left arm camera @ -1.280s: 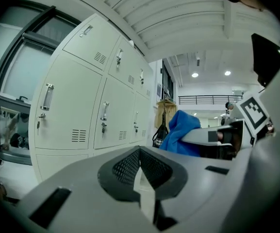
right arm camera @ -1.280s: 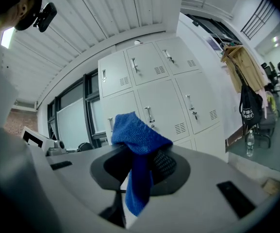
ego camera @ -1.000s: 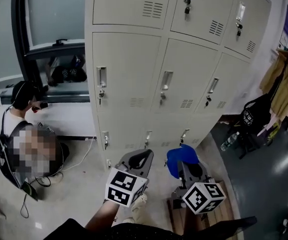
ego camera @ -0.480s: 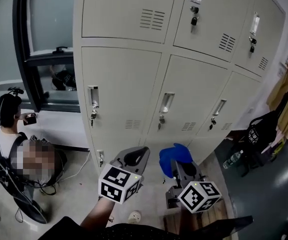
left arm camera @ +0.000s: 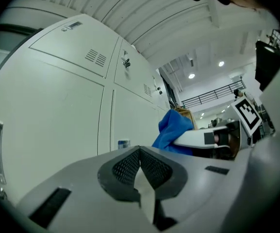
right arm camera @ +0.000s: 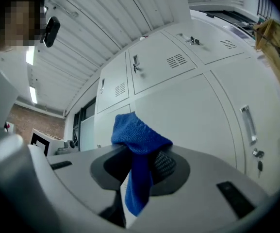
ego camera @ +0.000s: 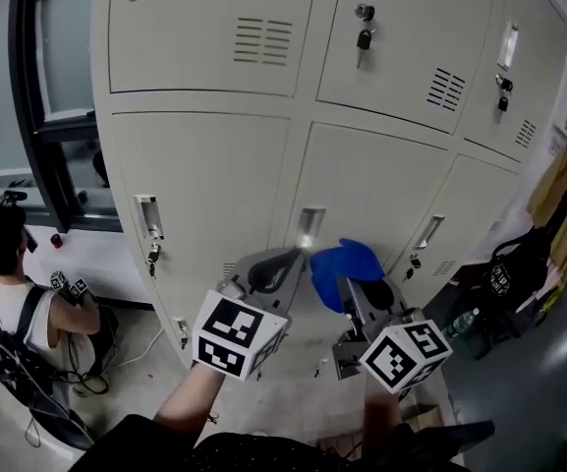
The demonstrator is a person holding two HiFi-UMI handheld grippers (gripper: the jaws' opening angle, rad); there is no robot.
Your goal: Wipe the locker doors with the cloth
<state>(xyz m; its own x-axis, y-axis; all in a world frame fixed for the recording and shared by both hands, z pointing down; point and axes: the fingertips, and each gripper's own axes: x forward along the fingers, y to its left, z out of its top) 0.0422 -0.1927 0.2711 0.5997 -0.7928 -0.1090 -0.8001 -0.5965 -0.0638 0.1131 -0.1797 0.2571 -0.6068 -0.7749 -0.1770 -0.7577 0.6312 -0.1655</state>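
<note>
Blue cloth held up at the locker doors, wiping not yet begun.
The right gripper has its fingers clamped on the blue cloth, which sits just in front of the middle door; whether it touches, I cannot tell. The left gripper is closed on nothing beside it. By my judgement, all the doors are left to wipe.

A person sits left; black bag at right.
</note>
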